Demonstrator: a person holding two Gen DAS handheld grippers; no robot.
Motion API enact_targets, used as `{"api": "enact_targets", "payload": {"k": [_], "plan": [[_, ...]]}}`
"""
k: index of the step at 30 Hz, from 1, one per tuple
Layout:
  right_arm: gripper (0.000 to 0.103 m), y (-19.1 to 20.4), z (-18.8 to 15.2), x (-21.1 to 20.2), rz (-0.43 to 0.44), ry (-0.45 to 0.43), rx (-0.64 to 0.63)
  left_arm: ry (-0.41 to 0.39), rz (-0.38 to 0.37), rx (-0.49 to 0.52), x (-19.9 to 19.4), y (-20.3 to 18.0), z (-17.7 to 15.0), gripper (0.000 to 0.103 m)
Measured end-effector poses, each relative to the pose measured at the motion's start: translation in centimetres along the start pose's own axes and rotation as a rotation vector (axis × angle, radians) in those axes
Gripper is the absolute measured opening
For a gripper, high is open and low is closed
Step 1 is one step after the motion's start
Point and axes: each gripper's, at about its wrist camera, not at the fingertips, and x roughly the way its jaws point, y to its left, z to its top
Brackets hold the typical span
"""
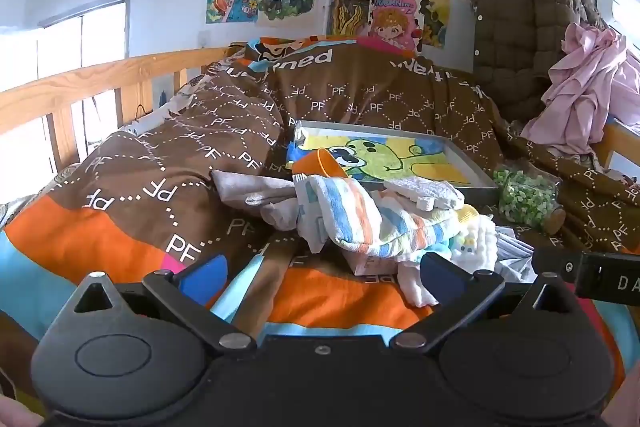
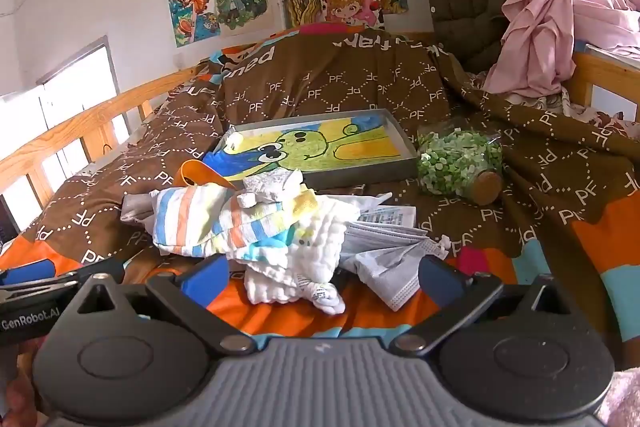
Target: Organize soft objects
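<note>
A heap of soft cloths lies on the bed's brown quilt: a striped towel [image 1: 368,219] [image 2: 208,219], a white quilted cloth [image 2: 296,251] [image 1: 476,239], a white washcloth [image 1: 424,193] [image 2: 272,185], a grey cloth [image 1: 248,187] and face masks [image 2: 384,247]. My left gripper [image 1: 324,273] is open and empty, just short of the heap. My right gripper [image 2: 324,279] is open and empty, its jaws on either side of the near edge of the white cloth and masks, not closed on them.
A grey tray [image 2: 400,167] with a frog drawing lies behind the heap. An orange cup [image 1: 316,163] lies tipped at its left corner. A corked jar of green bits [image 2: 456,163] lies to the right. A wooden rail [image 1: 80,87] runs along the left. Pink clothing [image 2: 552,19] hangs at right.
</note>
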Motion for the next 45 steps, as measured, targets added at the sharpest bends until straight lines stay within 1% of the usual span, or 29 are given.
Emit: {"api": "enact_targets", "payload": {"k": [7, 45], "plan": [[0.103, -0.01, -0.01, -0.18, 0.003, 0.002, 0.000, 0.007, -0.001, -0.008, 0.59, -0.06, -0.22, 0.102], [0.103, 0.23, 0.05, -0.01, 0.004, 0.005, -0.002, 0.012, -0.003, -0.015, 0.56, 0.01, -0.14, 0.102]]}}
